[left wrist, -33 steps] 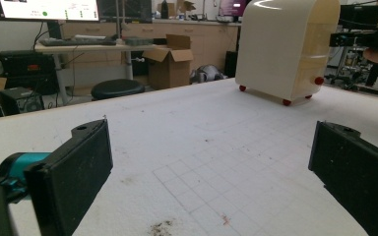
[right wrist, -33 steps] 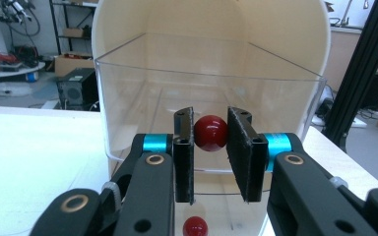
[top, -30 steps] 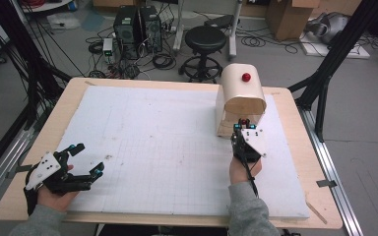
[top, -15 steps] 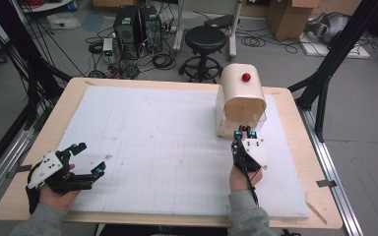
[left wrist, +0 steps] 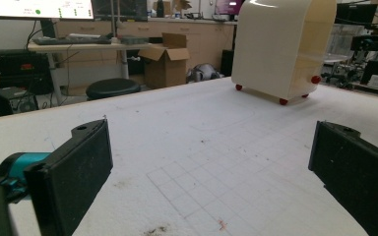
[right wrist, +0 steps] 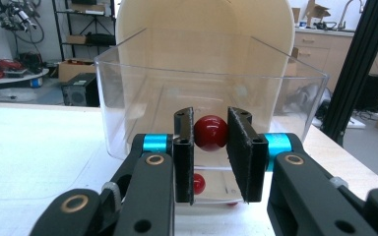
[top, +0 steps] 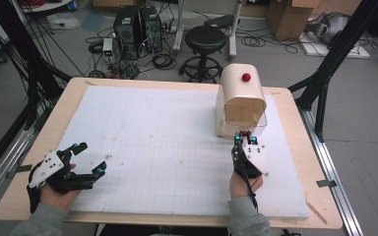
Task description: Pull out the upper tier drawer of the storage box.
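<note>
White gridded foam (top: 167, 147) covers the wooden table (top: 39, 142). Right gripper (right wrist: 211, 142) apparently pinches the bin's (top: 241, 105) red knob (right wrist: 210, 132); left gripper (top: 86, 160) gapes wide, holding nothing.

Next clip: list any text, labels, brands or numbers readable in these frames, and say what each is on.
No text can be read.
Monitor behind the table: it shows writing, too small and blurred to read.
Bread box: no label.
Cardboard boxes: no print I can make out.
Both tongs: no markings readable.
</note>
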`<state>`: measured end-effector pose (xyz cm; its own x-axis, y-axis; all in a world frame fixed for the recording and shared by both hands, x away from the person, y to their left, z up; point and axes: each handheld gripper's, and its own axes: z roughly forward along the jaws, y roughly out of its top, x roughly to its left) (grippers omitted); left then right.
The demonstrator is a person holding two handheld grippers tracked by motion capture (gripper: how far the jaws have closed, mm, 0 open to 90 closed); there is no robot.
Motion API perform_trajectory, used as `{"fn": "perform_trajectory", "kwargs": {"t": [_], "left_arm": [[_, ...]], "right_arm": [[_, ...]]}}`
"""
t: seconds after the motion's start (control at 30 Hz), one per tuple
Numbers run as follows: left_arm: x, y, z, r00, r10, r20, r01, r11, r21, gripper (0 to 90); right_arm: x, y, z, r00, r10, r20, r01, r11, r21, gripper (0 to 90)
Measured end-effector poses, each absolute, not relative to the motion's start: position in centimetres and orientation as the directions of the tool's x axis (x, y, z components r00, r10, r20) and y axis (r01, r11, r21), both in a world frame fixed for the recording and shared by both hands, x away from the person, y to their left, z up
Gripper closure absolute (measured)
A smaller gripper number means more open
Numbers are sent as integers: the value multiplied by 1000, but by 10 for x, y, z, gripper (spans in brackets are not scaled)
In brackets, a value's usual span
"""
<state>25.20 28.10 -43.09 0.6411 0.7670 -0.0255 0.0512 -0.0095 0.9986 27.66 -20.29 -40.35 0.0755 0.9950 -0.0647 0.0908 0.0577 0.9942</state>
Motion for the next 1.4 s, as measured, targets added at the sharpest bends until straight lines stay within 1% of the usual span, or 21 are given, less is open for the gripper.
{"fn": "perform_trajectory", "kwargs": {"t": [0.43,0.53,0.63,0.67,0.7,0.77,0.8,0.83,0.87,0.9,0.93,0.97,1.0,1.03,1.07,1.1,1.2,1.4], "left_arm": [[252,280,-431,643,765,-25,52,-11,999,33],[252,281,-431,643,765,-25,53,-12,999,33],[252,280,-431,644,765,-26,52,-11,999,33],[252,280,-431,644,765,-26,52,-11,999,33],[252,281,-431,645,764,-27,54,-10,998,33],[252,281,-431,647,762,-26,53,-12,999,33],[252,281,-431,647,762,-26,53,-12,999,33],[252,280,-431,647,762,-25,51,-11,999,33],[252,280,-431,647,762,-25,51,-11,999,33],[252,280,-431,647,762,-24,52,-12,999,33],[252,280,-431,647,762,-24,52,-12,999,33],[252,280,-431,647,762,-25,52,-12,999,33],[252,280,-431,647,762,-25,52,-12,999,33],[252,280,-431,647,762,-25,52,-12,999,33],[252,280,-431,647,762,-25,52,-12,999,33],[252,280,-431,648,761,-27,54,-10,999,33],[252,280,-431,648,761,-28,54,-10,998,33],[252,280,-431,647,762,-27,54,-10,998,33]], "right_arm": [[277,-204,-402,70,995,-72,83,66,994,731],[277,-204,-402,66,995,-71,85,66,994,716],[276,-203,-402,54,995,-79,74,75,994,645],[276,-203,-402,54,995,-79,74,75,994,645],[275,-201,-401,50,995,-84,64,80,995,594],[274,-199,-401,49,995,-87,50,84,995,544],[274,-199,-401,49,995,-87,50,84,995,544],[272,-198,-400,40,996,-84,52,82,995,470],[272,-198,-400,40,996,-84,52,82,995,470],[271,-198,-399,32,996,-80,57,78,995,381],[271,-198,-399,32,996,-80,57,78,995,381],[271,-198,-399,21,997,-78,67,77,995,270],[271,-198,-399,21,997,-78,67,77,995,270],[272,-200,-398,9,996,-84,71,83,994,171],[272,-200,-398,9,996,-84,71,83,994,171],[272,-202,-398,21,995,-99,69,98,993,112],[271,-204,-396,-2,996,-94,59,94,994,109],[271,-206,-395,-12,996,-91,64,92,994,109]]}}
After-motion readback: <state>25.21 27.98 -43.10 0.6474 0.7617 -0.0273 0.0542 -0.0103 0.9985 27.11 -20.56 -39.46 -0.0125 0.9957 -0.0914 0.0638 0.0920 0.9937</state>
